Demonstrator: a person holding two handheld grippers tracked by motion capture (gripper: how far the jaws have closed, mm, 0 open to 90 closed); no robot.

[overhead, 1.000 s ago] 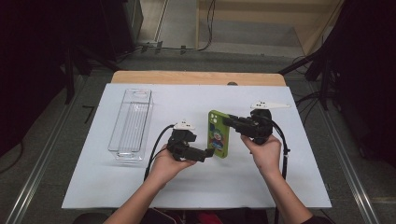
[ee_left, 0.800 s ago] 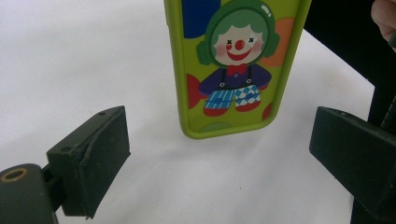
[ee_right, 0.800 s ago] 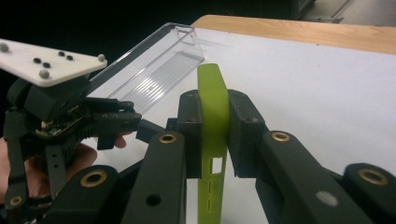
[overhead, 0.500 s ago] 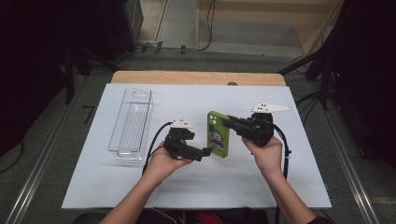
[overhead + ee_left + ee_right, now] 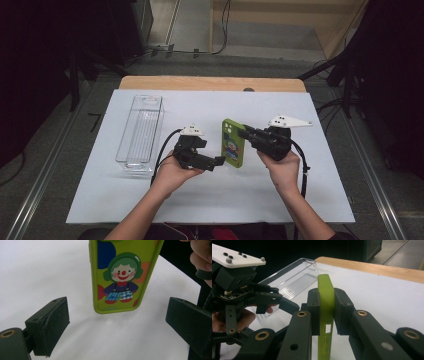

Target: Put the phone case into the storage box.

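A green phone case (image 5: 232, 142) with a clown picture (image 5: 122, 277) stands on its long edge over the white mat. My right gripper (image 5: 246, 132) is shut on it; in the right gripper view both pads clamp the case's thin side (image 5: 325, 302). My left gripper (image 5: 216, 162) stands open just left of the case's near end, and in its own view the case's lower end (image 5: 117, 307) sits between and beyond the two spread jaws without touching them. Whether the case touches the mat I cannot tell.
A clear plastic tray (image 5: 140, 130) lies lengthwise on the left of the white mat (image 5: 210, 200); it also appears behind the left gripper (image 5: 292, 280). A wooden table edge (image 5: 210, 82) runs along the back. Dark floor and cables surround the table.
The right gripper has carried the case slightly left and tipped it more upright. The left gripper has edged toward the case's near end with its jaws open.
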